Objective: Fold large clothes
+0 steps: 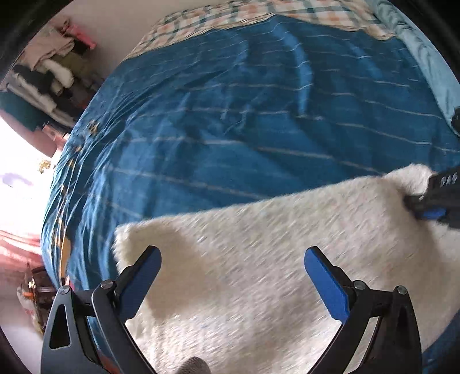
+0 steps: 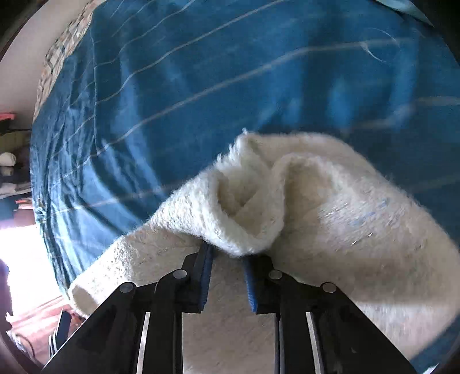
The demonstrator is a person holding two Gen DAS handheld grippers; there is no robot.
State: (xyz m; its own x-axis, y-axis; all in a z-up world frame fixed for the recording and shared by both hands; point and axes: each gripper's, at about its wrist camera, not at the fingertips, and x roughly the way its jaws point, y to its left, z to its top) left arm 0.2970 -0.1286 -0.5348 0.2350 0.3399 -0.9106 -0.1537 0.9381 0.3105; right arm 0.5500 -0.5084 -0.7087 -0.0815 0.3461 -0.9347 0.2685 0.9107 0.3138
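A fluffy cream-white garment (image 1: 258, 259) lies on the blue bed cover (image 1: 230, 115) near the bed's front edge. My left gripper (image 1: 233, 276) hovers over its left part, jaws wide open and empty. My right gripper (image 2: 227, 259) is shut on a bunched fold of the same garment (image 2: 253, 207), lifting it into a hump. In the left wrist view the right gripper (image 1: 431, 204) shows at the garment's far right corner.
The blue striped cover (image 2: 201, 86) spans the bed, with a plaid sheet (image 1: 258, 14) at the far end and a light blue fabric (image 1: 431, 63) at the right. A heap of clothes (image 1: 49, 77) is stacked left of the bed. Bright floor (image 1: 17, 187) lies at the left.
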